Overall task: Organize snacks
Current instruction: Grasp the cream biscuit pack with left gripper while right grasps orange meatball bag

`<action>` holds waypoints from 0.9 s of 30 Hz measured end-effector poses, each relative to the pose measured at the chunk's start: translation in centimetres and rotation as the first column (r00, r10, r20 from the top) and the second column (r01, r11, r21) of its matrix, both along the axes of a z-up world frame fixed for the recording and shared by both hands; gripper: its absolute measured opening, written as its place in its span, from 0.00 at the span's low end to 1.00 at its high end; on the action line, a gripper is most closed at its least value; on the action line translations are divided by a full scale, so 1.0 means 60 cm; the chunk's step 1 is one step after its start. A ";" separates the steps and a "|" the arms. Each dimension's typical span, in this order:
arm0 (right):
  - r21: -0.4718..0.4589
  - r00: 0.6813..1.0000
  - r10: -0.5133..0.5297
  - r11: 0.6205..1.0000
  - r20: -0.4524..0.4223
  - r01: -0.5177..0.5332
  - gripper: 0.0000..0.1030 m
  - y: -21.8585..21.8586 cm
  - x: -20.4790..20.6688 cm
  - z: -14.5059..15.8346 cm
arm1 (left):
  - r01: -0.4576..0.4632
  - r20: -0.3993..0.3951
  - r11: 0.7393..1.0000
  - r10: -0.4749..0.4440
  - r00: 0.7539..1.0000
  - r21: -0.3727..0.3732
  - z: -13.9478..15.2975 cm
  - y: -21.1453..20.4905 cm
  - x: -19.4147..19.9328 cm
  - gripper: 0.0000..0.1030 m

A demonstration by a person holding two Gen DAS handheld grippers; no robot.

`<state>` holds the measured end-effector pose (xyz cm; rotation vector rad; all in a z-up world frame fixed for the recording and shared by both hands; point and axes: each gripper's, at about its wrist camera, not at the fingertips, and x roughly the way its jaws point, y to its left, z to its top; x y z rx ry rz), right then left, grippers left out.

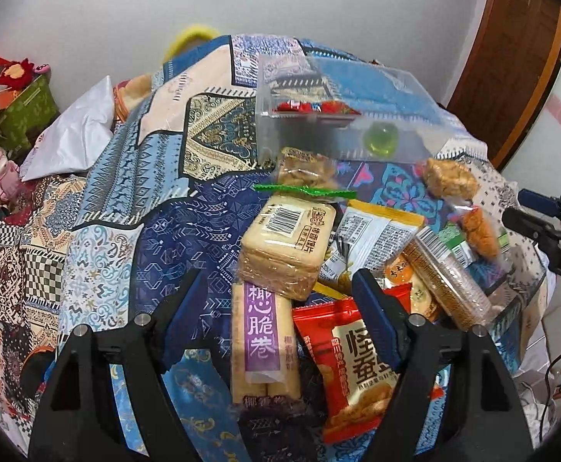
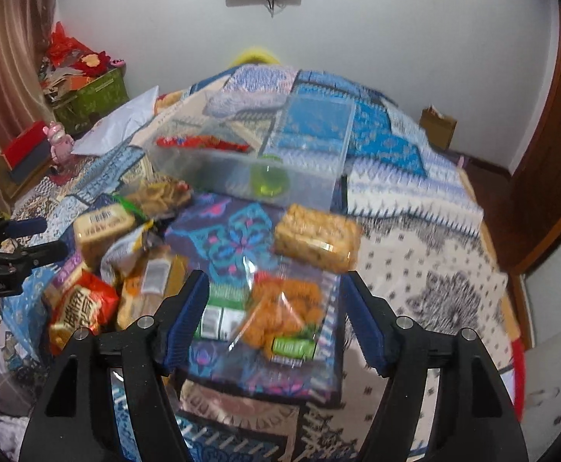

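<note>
A heap of snack packs lies on a patterned blue bedspread (image 1: 126,200). My left gripper (image 1: 280,281) hangs open above a cream wafer-roll pack with a purple label (image 1: 263,331) and a wrapped pack of bread slices (image 1: 288,246); its pads touch neither. A red nut pack (image 1: 351,362) lies by its right finger. Behind the heap a clear plastic box (image 1: 303,142) holds red candies (image 1: 311,107) and a green jelly ball (image 1: 379,138). My right gripper (image 2: 276,281) is open over a clear bag of orange fried snacks (image 2: 280,308), clear of it. A puffed-rice block (image 2: 315,242) lies beyond.
The left gripper shows at the left edge of the right wrist view (image 2: 18,246). A white pillow (image 1: 76,134) and a green box of clutter (image 1: 26,111) sit at the far left. A wooden door (image 1: 511,57) stands at the right. The clear box (image 2: 218,177) is blurred.
</note>
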<state>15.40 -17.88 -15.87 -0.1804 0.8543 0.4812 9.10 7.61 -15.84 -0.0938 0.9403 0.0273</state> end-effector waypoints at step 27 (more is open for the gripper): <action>0.079 0.985 -0.054 0.995 -0.162 0.067 0.59 -0.022 0.042 -0.090 | -0.015 -0.004 1.000 0.015 1.000 -0.010 -0.058 -0.006 0.086 0.60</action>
